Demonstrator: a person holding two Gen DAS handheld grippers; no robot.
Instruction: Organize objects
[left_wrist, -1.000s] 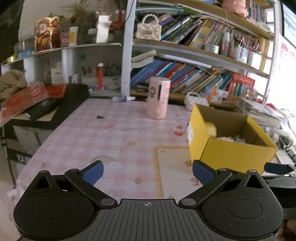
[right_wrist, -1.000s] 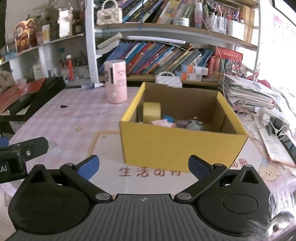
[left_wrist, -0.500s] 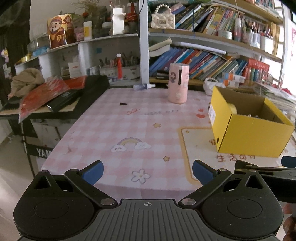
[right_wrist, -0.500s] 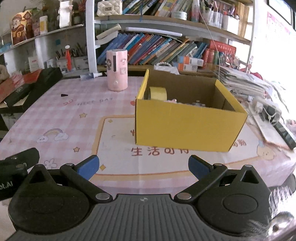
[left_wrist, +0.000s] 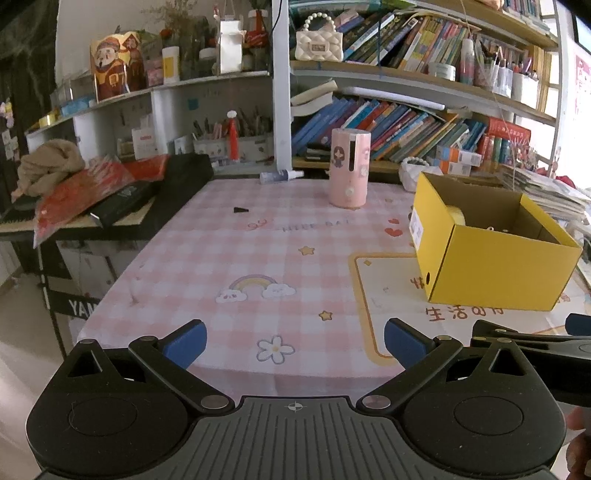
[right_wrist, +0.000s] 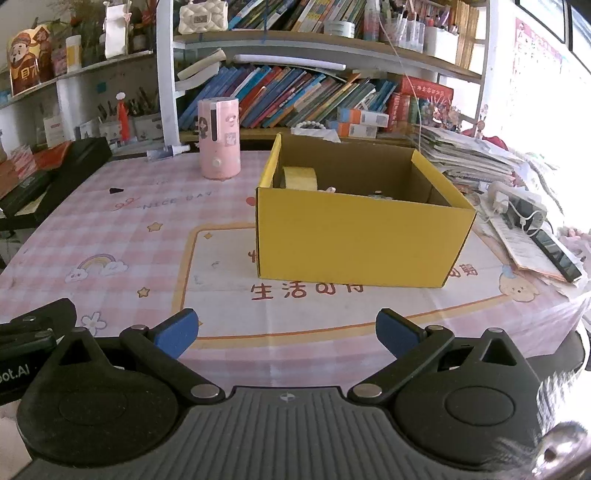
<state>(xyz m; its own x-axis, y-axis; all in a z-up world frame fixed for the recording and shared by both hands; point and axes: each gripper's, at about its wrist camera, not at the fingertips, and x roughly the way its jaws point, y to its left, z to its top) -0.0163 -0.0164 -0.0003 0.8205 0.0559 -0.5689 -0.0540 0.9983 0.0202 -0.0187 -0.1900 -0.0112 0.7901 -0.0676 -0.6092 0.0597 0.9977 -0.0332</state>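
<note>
A yellow cardboard box (right_wrist: 362, 240) stands open on the pink checked tablecloth (right_wrist: 155, 221); it also shows in the left wrist view (left_wrist: 491, 273). A roll of yellow tape (right_wrist: 300, 178) leans inside its left wall, with small items hardly visible beside it. My right gripper (right_wrist: 286, 332) is open and empty, at the table's near edge in front of the box. My left gripper (left_wrist: 293, 341) is open and empty, at the near edge to the left of the box. A pink cylinder (left_wrist: 349, 167) stands upright at the back.
A bookshelf (left_wrist: 406, 122) lines the back. A black case (left_wrist: 147, 195) with red bags lies at the left. Papers and a power strip (right_wrist: 524, 206) lie right of the box. A small black piece (left_wrist: 240, 210) and a small bottle (left_wrist: 280, 176) lie on the cloth.
Both grippers have drawn back from the box toward the table's near edge; more of the tablecloth now shows. Both stay open and empty.
</note>
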